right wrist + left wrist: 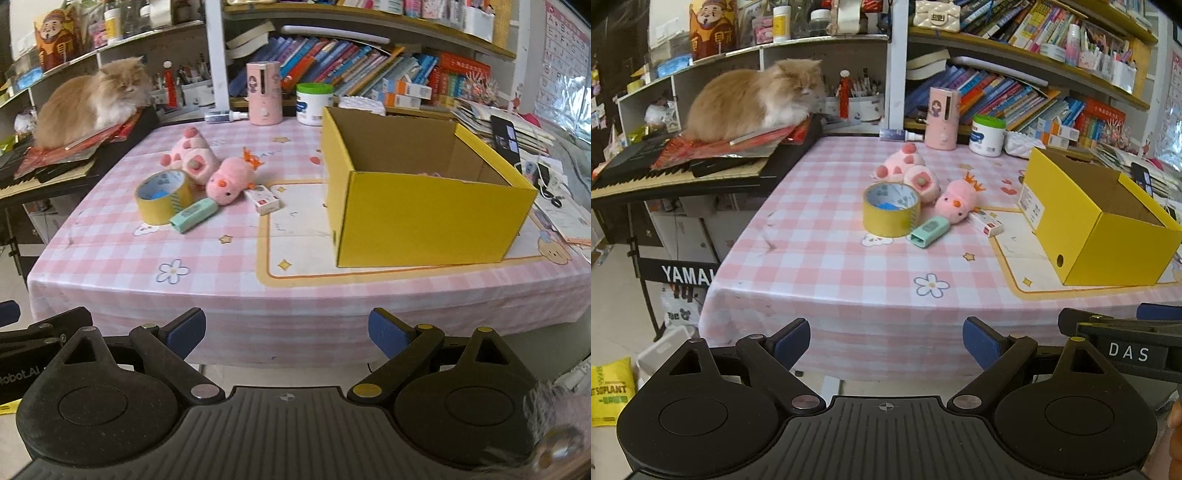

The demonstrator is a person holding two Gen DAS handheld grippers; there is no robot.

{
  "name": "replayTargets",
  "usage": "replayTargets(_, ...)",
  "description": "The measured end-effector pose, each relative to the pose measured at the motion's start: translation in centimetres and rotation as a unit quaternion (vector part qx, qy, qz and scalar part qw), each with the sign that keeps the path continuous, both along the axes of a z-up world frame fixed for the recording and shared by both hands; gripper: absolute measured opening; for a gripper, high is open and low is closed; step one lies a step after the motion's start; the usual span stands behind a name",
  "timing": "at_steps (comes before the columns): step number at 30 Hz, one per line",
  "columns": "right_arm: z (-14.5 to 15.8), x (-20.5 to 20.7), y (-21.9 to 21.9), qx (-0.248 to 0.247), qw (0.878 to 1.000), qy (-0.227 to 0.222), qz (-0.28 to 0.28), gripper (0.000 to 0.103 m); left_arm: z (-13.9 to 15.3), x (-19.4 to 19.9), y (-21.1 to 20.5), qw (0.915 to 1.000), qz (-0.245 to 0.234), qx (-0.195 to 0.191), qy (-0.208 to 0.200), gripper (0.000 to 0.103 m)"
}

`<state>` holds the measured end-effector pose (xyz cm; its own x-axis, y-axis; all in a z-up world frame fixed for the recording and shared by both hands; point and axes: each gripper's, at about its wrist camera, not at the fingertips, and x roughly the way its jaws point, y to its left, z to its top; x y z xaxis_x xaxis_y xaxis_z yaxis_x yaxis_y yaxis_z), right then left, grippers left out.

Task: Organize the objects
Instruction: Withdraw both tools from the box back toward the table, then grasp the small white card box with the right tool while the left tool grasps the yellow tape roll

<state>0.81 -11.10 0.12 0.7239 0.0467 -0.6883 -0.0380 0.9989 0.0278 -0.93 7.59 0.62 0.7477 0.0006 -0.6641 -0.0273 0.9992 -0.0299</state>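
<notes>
On the pink checked tablecloth lie a yellow tape roll, a mint green stapler-like item, a pink chick plush, a pink paw plush and a small white box. An open yellow cardboard box stands to the right. My left gripper and right gripper are both open and empty, held off the table's near edge.
An orange cat lies on papers on a Yamaha keyboard at the left. A pink dispenser and white jar stand at the back before bookshelves. A phone and papers lie right.
</notes>
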Motion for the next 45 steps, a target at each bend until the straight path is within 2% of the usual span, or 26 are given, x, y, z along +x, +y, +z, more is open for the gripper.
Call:
replayTargets(13,0.2,0.1,1.7,-0.007,1.000,-0.004,0.028,0.094,-0.3,0.3,0.9,0.9999,0.010,-0.009,0.005,0.092)
replayTargets(22,-0.4,1.5,1.8,-0.005,0.999,0.004,0.039,0.090,-0.8,1.9,0.6,0.9998,0.014,-0.006,0.016,0.092)
replayTargets(37,-0.9,8.4,2.5,-0.001,0.997,0.013,0.078,0.073,-1.5,7.6,1.0,0.9984,0.051,-0.012,0.023,0.092)
replayTargets(45,-1.2,12.9,2.8,-0.006,0.994,0.015,0.104,0.058,-1.6,11.1,1.1,0.9965,0.077,-0.022,0.022,0.092)
